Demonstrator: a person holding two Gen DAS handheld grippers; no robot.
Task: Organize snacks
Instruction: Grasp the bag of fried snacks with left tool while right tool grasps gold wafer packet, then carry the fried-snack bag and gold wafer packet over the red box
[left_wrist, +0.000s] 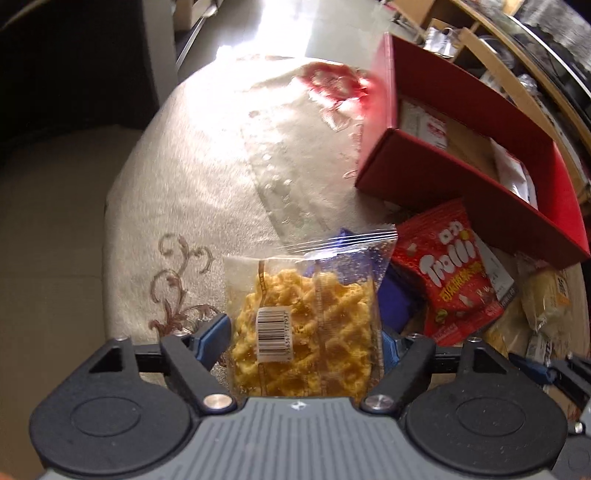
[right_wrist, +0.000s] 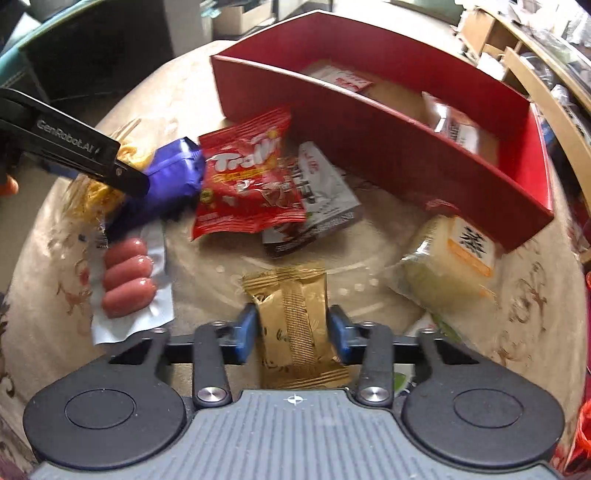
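The red gummy bag (right_wrist: 247, 177) ahead of the right hand-held gripper (right_wrist: 293, 328) is reading "Trolli"; "GenRobot.AI" is showing on the left hand-held gripper (left_wrist: 306, 332). The right one is clamping a gold wrapped snack (right_wrist: 291, 321) on the desk (right_wrist: 207, 266); the left is sitting spread around a clear bag of yellow lattice crisps (left_wrist: 306, 317), barcode up. Only the right view is catching the sausages (right_wrist: 127, 277), with the red box (right_wrist: 388, 147) beyond.

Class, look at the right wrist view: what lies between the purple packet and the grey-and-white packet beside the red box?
The red Trolli bag lies between the purple packet and the grey-and-white packet, overlapping the latter's edge. The right wrist view shows it.
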